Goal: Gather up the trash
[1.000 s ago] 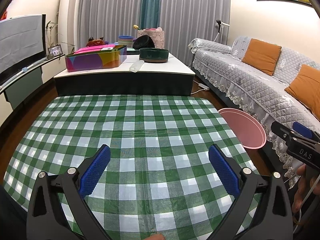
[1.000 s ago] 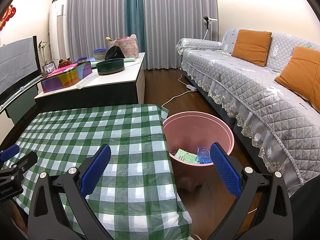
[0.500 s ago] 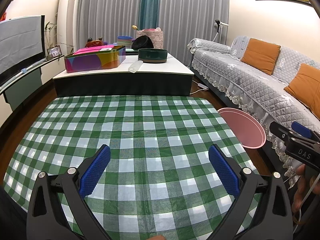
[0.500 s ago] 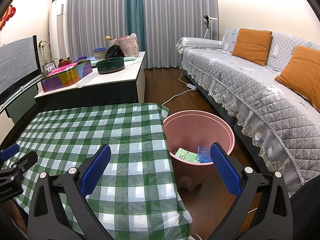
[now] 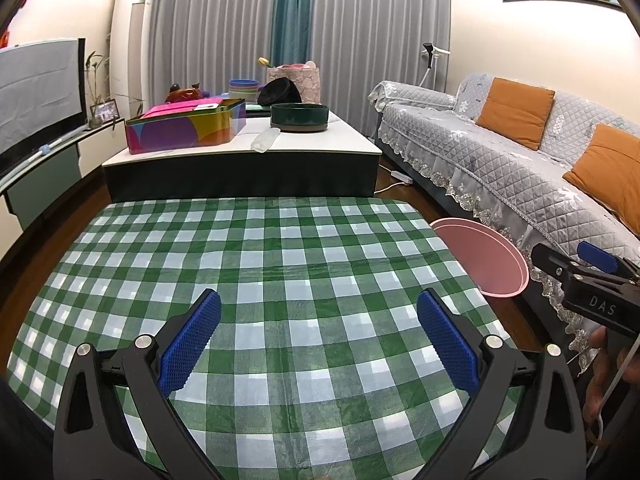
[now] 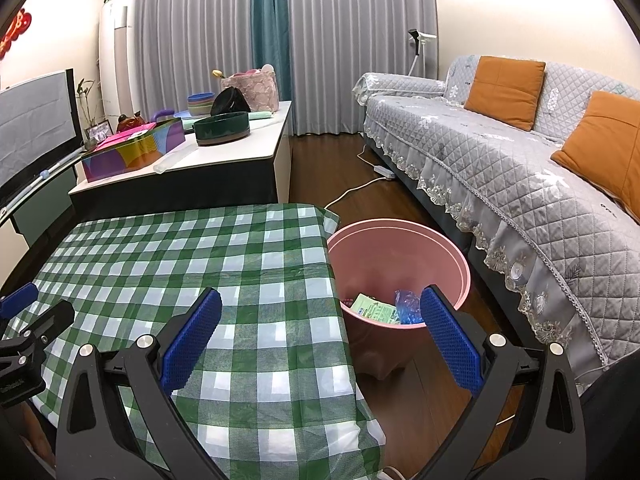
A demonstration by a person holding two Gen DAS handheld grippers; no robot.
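Left gripper (image 5: 318, 332) and right gripper (image 6: 320, 332), both agape and empty, above the bare green-checked cloth-covered desk (image 5: 280, 248); crumpled wrappers (image 6: 380, 310) already lie inside the round pink plastic bin (image 6: 460, 260) ahead-right, collection seemingly complete.

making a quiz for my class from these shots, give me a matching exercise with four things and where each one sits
Things:
1. pink bin
2. green packet
3. dark green bowl
4. orange cushion

Places:
A. on the grey sofa
B. on the white-topped low table
C. on the floor beside the checked table
D. inside the bin

Pairs: 1-C, 2-D, 3-B, 4-A
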